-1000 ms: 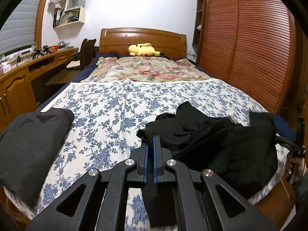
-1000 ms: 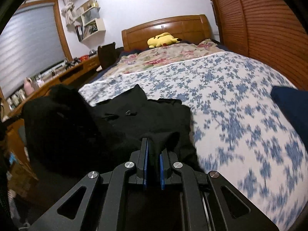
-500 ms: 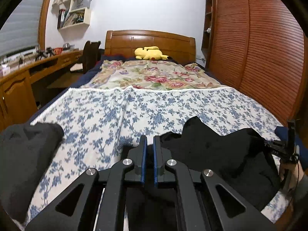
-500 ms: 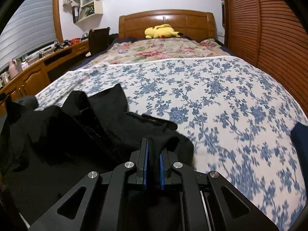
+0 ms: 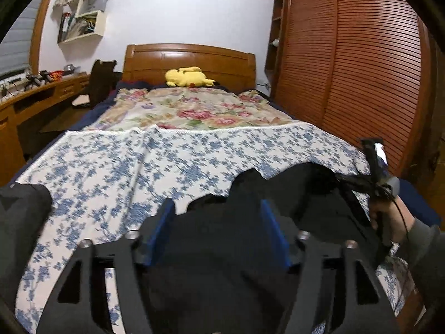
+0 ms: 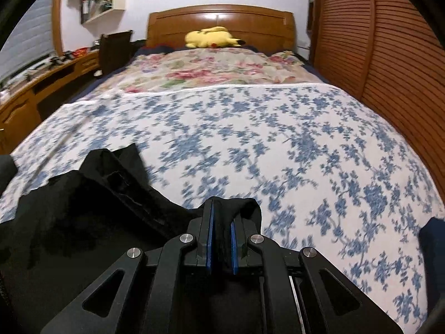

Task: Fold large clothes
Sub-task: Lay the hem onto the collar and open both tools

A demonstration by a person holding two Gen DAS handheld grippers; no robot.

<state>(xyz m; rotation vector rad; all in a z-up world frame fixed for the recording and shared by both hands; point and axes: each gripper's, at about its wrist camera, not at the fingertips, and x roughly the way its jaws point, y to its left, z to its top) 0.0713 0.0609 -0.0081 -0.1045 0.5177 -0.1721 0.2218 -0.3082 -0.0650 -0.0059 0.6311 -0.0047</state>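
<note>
Blue-flowered bedding [image 6: 278, 139] covers the near half of the bed, and the black garment [image 5: 300, 194] is spread in a loose heap at its near edge, directly in front of both cameras. A folded dark garment [image 5: 19, 222] is seen lying well apart at the left edge of the bed.

What has just changed is the left grip: the left tongs [image 5: 218, 222], clamped on black cloth half a second earlier, are now opening, and their blue pads are seen standing well apart. Black cloth is still seen between and below them, but it is not pressed by either pad, so that end of the garment is judged to have been let go onto the bed. The right tongs [image 6: 221, 239] stay closed on a bunched edge of the same garment, as in the earlier views, and from the left camera the person's right hand [image 5: 389, 214] is seen gripping the handle at the far side of the heap.

One end is therefore judged to be set down while the other is held. The cloth looks rumpled rather than flat, so a tidy fold is not yet shown.
</note>
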